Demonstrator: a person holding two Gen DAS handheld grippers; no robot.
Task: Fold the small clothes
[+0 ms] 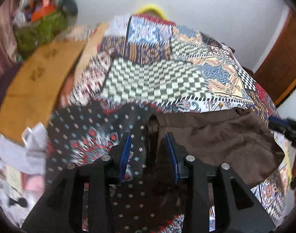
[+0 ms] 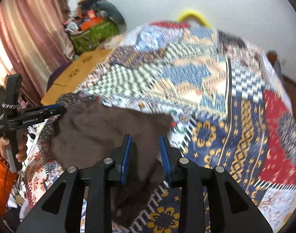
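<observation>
Both my grippers tip steeply down at the bed. The left gripper (image 1: pixel 149 145) has its jaws partly apart, with the brown garment (image 1: pixel 215 136)'s bunched corner between them; I can't tell if the pads still pinch it. The right gripper (image 2: pixel 146 149) is also partly open, the cloth's near edge lying in the gap, pads seemingly clear. The garment is spread on the patchwork quilt (image 2: pixel 215 97). A hand (image 2: pixel 14 147) holds the left tool at 9 o'clock. Cardboard (image 1: pixel 35 81) and a green bag (image 2: pixel 93 35) crowd 10 o'clock; the quilt is open toward 2 o'clock.
</observation>
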